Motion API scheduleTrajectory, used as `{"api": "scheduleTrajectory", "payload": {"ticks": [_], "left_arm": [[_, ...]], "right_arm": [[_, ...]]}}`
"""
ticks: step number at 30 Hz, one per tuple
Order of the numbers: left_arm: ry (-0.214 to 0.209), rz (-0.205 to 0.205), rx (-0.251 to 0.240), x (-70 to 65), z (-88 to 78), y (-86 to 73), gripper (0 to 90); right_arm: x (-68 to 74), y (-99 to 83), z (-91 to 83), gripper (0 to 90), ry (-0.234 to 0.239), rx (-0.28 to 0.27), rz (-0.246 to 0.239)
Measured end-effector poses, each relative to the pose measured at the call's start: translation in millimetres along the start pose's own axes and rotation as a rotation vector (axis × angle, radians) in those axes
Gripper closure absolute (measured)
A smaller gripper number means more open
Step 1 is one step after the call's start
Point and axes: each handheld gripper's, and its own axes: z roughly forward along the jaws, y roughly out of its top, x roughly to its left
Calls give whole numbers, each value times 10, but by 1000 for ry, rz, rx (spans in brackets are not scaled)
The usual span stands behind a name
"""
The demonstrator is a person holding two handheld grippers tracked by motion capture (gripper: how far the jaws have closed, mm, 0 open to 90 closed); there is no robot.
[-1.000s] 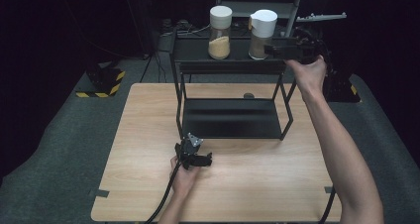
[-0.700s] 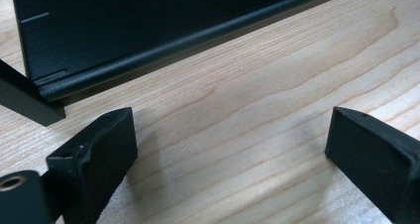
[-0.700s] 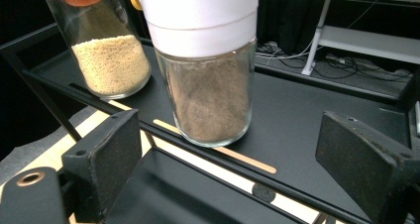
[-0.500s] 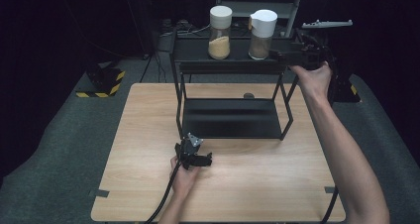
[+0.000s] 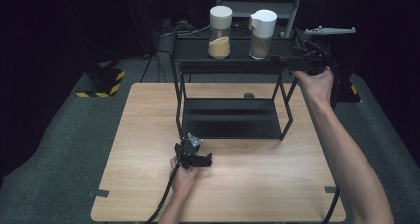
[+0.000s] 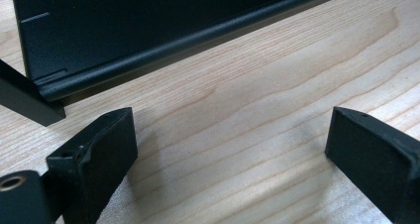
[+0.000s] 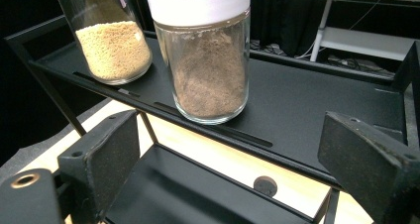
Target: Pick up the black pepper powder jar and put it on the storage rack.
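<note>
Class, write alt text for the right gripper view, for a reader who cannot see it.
Open black tongs face a white-lidded glass jar of brown powder on a black metal rack's top shelf. A second glass jar of tan granules stands behind it to the left.

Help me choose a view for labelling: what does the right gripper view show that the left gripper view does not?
Right gripper view: two glass jars on the rack's top shelf, the brown-powder jar nearer, the yellow-grain jar beyond, with the right gripper open before them.
Left gripper view: the left gripper open over bare wooden table, by the rack's bottom shelf.
Both: black rack, wooden tabletop, open jaws.
</note>
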Motion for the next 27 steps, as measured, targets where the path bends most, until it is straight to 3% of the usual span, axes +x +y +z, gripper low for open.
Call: {"api": "scheduleTrajectory", "payload": {"ticks": [27], "left_arm": [[0, -1, -2, -1, 1, -3, 59]], "right_arm": [[10, -211, -59, 82, 4, 3, -11]]}}
